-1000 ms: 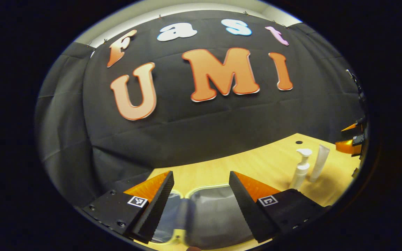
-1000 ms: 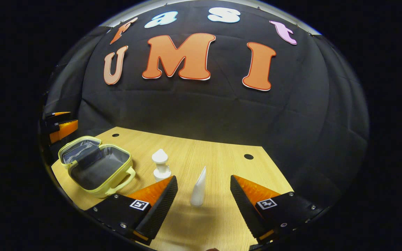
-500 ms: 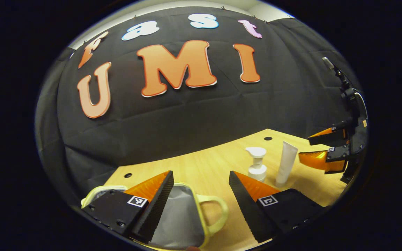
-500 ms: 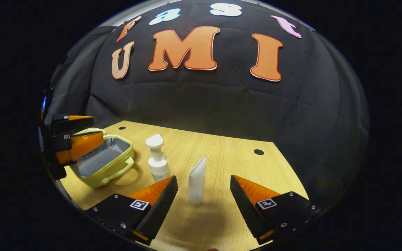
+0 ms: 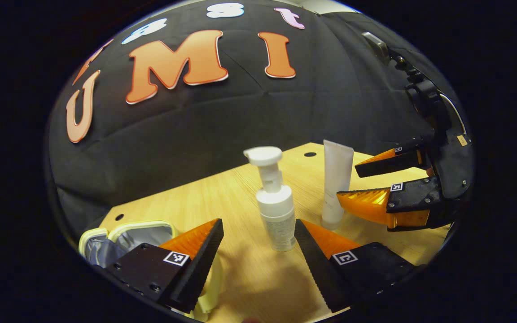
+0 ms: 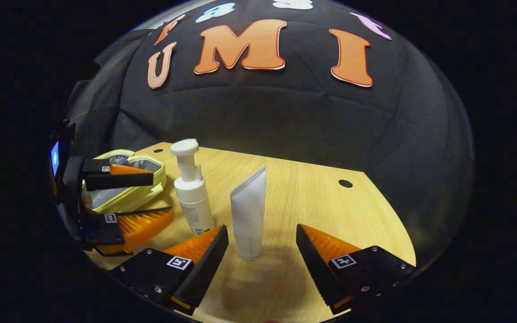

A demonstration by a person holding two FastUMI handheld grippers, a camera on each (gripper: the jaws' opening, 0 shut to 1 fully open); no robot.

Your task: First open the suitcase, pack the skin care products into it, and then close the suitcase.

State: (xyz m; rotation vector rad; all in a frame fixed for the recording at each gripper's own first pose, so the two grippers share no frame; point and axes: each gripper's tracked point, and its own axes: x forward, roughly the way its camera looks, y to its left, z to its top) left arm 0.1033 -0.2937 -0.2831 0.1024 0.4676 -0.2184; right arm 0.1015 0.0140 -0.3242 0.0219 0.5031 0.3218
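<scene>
Left tool (image 5: pixel 258 237) is spread wide, nothing held, w/ the white pump-top plastic bottle (image 5: pixel 275 204) standing upright straight ahead between its fingers but farther out, not yet touched. Right tool (image 6: pixel 262 244) is likewise wide and empty; the white squeeze tube (image 6: pixel 249 213), standing cap-down and upright, sits dead centre between its fingers, just ahead of the tips.

Both skin care items stand side by side near the middle of the light wooden surface (image 6: pixel 321 202), bottle on the left, tube on the right, close but apart. Pale yellow zip-round suitcase w/ grey lining (image 6: pixel 126 190) lies open at the left end of the surface, lid back; in the left gripper view it shows low left, partly behind that tool's finger (image 5: pixel 128 233). So the opening step looks done, packing not begun.

Key relation: each tool lines up w/ its own item, long axes vertical, fingers either side horizontally. Left tool is nearer the bottle and the suitcase; right tool nearer the tube. Seen from the left gripper view, the right tool (image 5: pixel 348 181) has one finger close beside the tube's lower body; contact can't be told.

Judgement: next move is prob. a short push fwd then a squeeze at mid-body. Tube on its narrow cap may tip if nudged one-sided.
</scene>
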